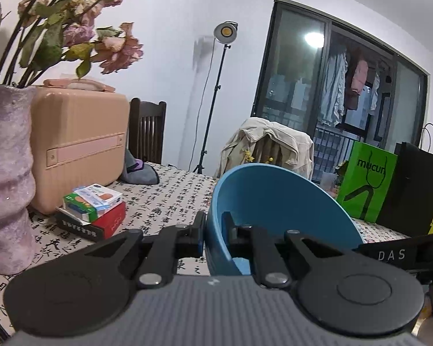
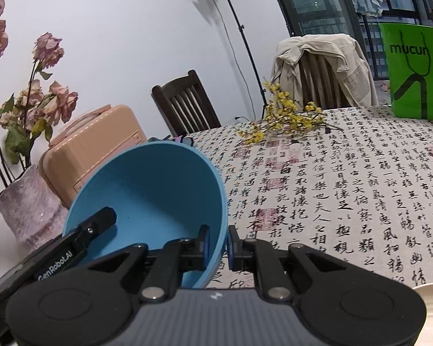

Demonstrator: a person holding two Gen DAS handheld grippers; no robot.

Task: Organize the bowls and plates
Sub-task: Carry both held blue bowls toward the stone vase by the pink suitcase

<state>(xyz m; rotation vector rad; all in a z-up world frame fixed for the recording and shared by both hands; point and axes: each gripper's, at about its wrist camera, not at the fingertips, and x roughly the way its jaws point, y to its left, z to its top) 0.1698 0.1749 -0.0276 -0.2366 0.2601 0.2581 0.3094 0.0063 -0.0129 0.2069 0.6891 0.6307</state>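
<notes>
Both my left gripper (image 1: 213,230) and right gripper (image 2: 218,240) pinch opposite rims of the blue bowl (image 2: 158,190), keeping it steady above the tablecloth (image 2: 346,187)

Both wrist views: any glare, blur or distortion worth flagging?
Left wrist view: strong fisheye bending of the window frame, a bright light reflection in the glass, studio lamp glowing without washing out; blue bowl sharp. Right wrist view: dark vignette at the corners, tablecloth characters crisp, no motion blur.

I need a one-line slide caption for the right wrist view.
Right tool and left tool pinch opposite rims of a tilted blue round bowl above the calligraphy-print tablecloth.
</notes>
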